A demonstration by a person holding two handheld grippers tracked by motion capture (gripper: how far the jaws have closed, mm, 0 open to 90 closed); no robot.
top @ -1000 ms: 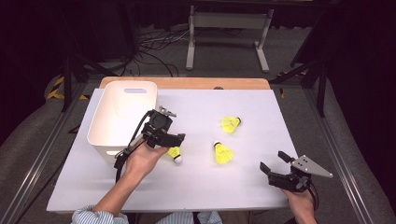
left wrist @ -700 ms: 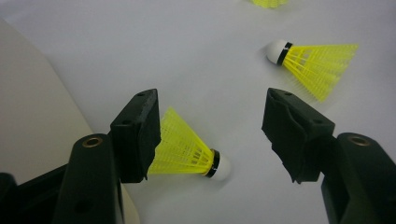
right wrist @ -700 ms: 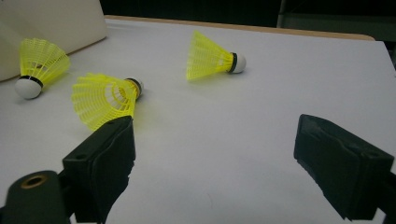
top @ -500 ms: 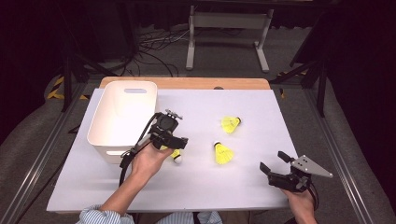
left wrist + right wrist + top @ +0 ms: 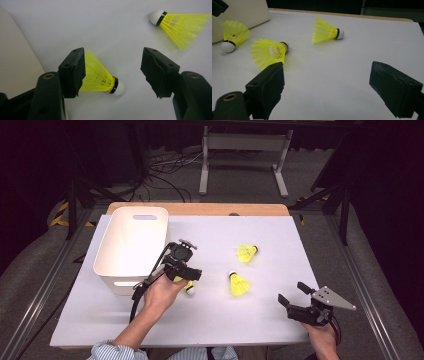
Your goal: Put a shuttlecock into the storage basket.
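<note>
Two handheld tongs work over a white table with three yellow shuttlecocks on it. Nearest the person, at the front right edge, the right tongs [image 5: 295,301] rest idle with jaws spread wide and nothing between them.

Further in, left of centre, the left tongs [image 5: 192,279] have shifted over the last second: they have moved a little toward the table's middle and forward, away from the white bin [image 5: 131,245], and now sit low over the nearest shuttlecock [image 5: 101,76]. That suggests the grasp is being lined up, probably to drop the shuttlecock into the bin beside it.

In the left gripper view the jaws stand open. The shuttlecock lies on its side between them, its yellow skirt right against the left jaw and its white cork tip pointing toward the right jaw, which is well clear. It is not yet gripped.

A second shuttlecock [image 5: 239,284] lies on the table just right of the left tongs, near the middle. A third shuttlecock [image 5: 247,252] lies beyond it, closer to the far edge.
</note>
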